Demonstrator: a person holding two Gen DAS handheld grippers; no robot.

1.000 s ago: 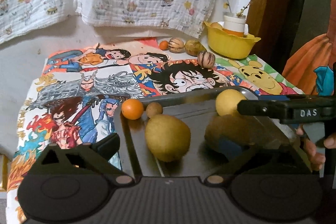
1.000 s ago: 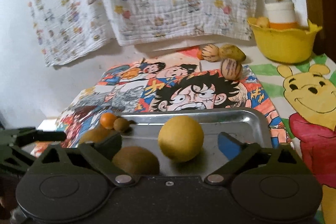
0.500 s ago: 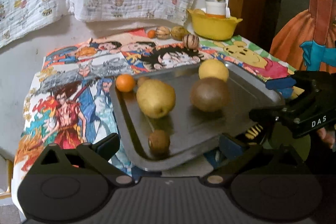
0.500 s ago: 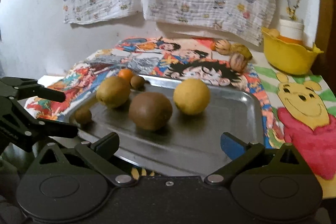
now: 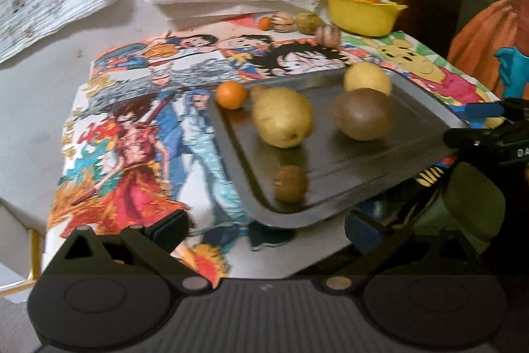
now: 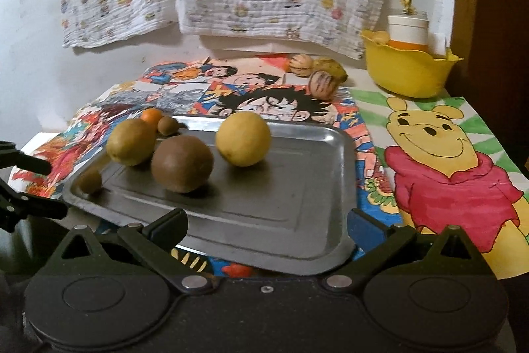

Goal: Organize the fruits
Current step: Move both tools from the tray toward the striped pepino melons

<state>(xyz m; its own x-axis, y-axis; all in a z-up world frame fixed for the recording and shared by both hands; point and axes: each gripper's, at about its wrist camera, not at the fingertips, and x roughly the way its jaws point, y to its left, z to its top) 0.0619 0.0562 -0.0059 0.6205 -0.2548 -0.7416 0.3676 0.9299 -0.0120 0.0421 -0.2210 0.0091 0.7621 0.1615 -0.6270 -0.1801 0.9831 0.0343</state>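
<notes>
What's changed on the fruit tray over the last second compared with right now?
Both grippers have pulled back from the metal tray, open and empty: left gripper, right gripper. One small kiwi now lies at the tray's near left corner, away from the other fruit. The pear, large brown fruit, yellow fruit and small orange kept their arrangement, as did the yellow bowl.

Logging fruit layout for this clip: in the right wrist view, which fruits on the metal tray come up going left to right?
Small brown kiwi-like fruit → yellow-green pear-shaped fruit → large round brown fruit → round yellow citrus fruit. All lie on the metal tray; the tiny fruits at its far-left corner overlap, so they are skipped.
</notes>
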